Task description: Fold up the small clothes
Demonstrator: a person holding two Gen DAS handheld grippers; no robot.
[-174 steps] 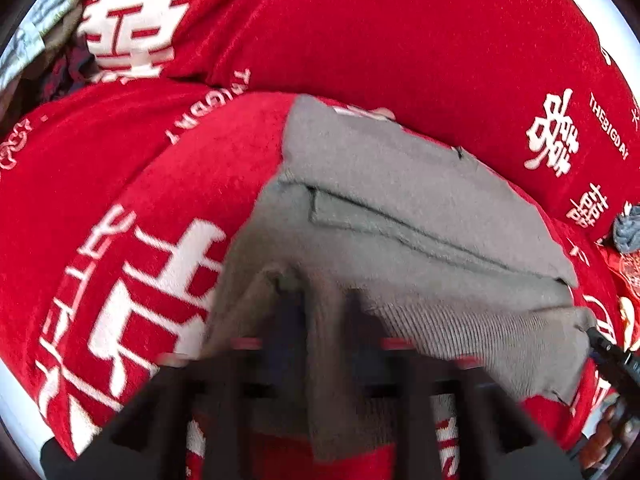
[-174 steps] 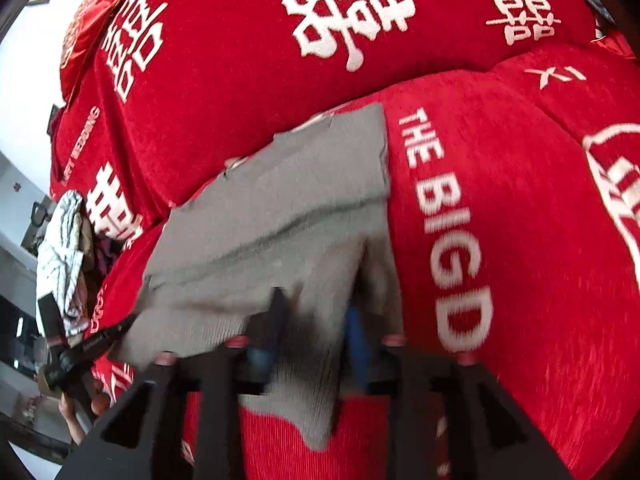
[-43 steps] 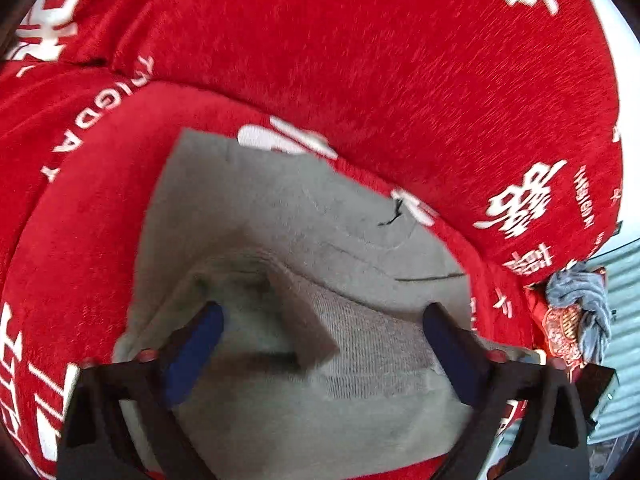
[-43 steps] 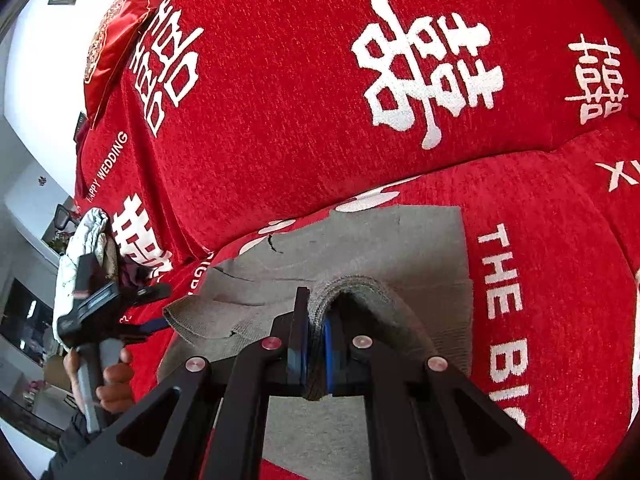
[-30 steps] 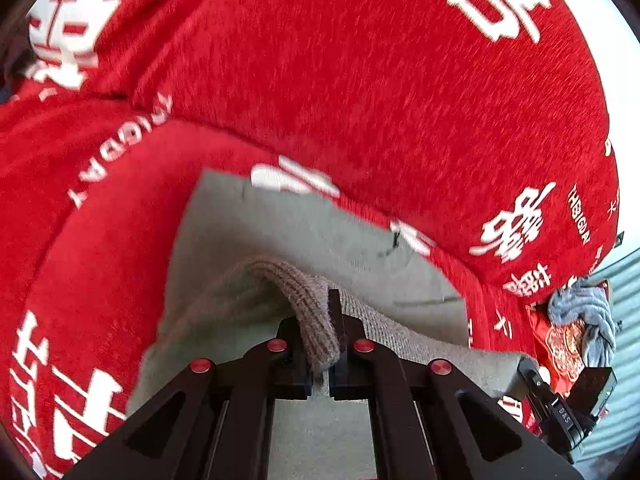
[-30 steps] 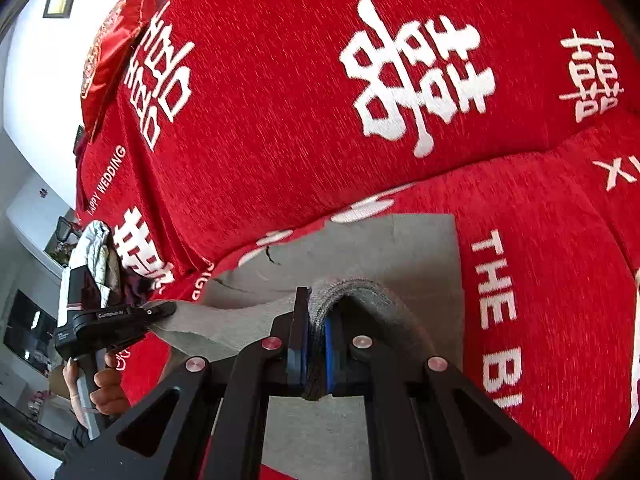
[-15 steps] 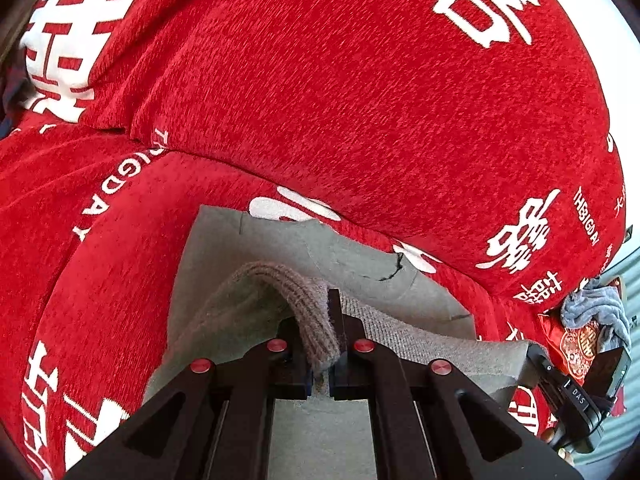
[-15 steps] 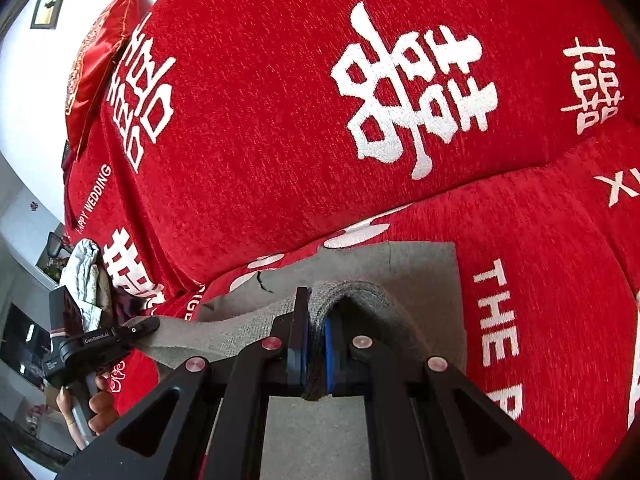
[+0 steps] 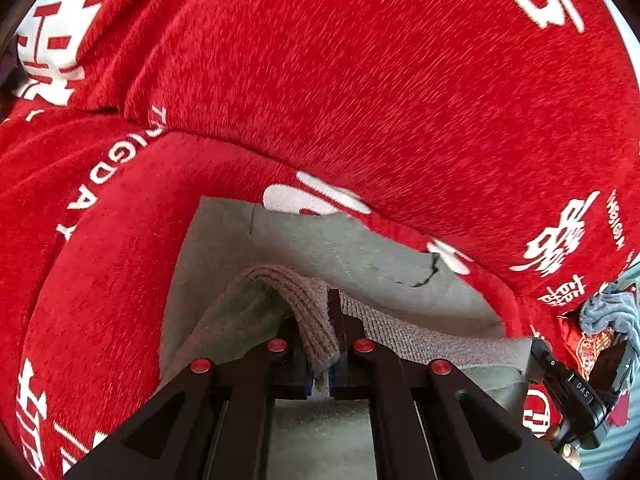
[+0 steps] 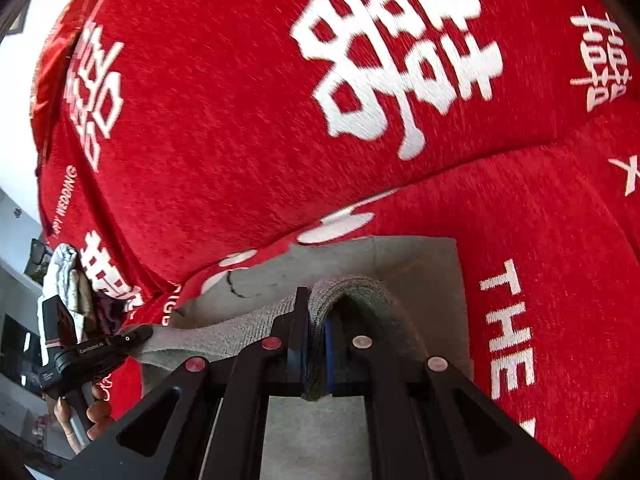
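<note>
Two grippers, left gripper (image 9: 320,360) and right gripper (image 10: 316,354), each clamped on a ribbed hem fold of grey knit garment (image 9: 340,248), garment spread on red sofa cover (image 9: 360,80), hem lifted, blue-grey cloth (image 9: 612,314) at 3 o'clock, left view

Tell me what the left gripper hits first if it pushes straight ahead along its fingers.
The left gripper, shut on the ribbed hem of the grey knit garment, would first cross that garment's flat part, then likely the red sofa backrest with white characters; depth is unclear.
</note>
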